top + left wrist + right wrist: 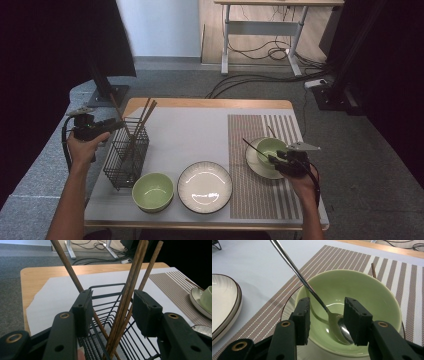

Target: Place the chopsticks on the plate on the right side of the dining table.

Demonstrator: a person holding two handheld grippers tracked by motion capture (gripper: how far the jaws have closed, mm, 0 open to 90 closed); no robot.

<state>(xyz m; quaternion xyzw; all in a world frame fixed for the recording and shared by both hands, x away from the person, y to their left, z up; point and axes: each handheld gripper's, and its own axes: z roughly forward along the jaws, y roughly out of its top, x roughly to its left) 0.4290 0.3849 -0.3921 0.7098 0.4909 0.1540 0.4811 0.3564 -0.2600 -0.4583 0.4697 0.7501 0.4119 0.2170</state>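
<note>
Left gripper view: left claw (113, 312) gapes around brown wooden chopsticks (130, 290) upright in black wire basket (107, 315); light, stiff, slick, pinch mid-shaft. Right claw (325, 322) parted over steel spoon (337, 325) in green bowl (362, 292).

Brown wooden chopsticks (125, 302) stand tilted in a black wire basket (126, 155) near the worktop's left edge, their tips fanning apart above its rim. A silver spoon (322, 305) leans in a pale green bowl (367, 297) on a saucer by the right edge, seemingly resting on the bowl's bottom.
</note>
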